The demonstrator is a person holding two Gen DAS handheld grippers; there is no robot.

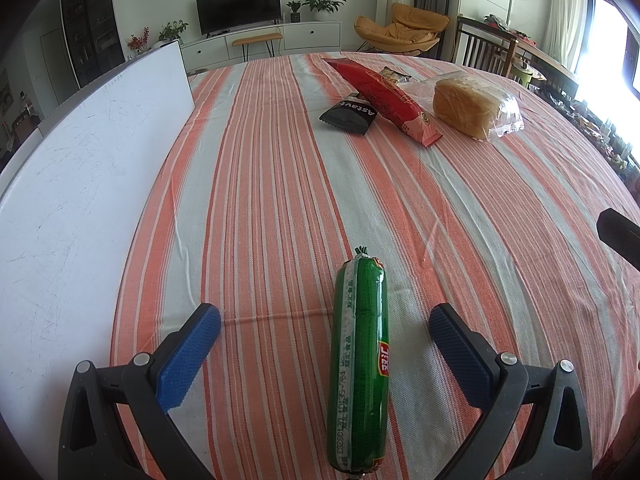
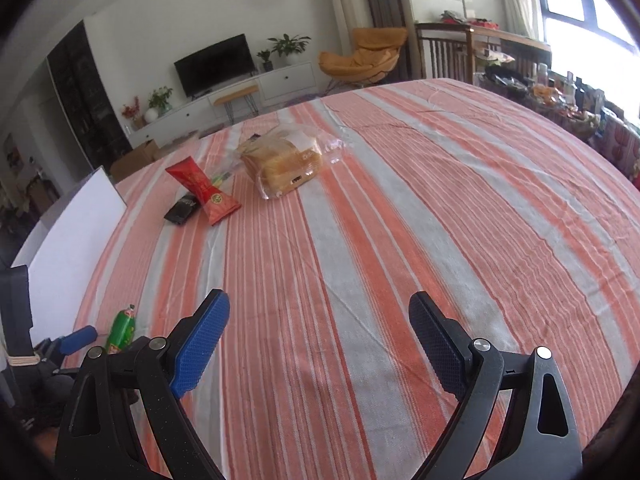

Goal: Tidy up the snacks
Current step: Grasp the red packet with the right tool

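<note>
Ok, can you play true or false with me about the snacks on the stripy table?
1. The green sausage lies between the open fingers of the left gripper. True.
2. The right gripper is squeezing the bread. False: it is open, with nothing in it, and the bagged bread sits far off.
3. The red packet lies partly over the black packet. True.
4. The white board lies on the right side of the table. False: it is on the left.
</note>
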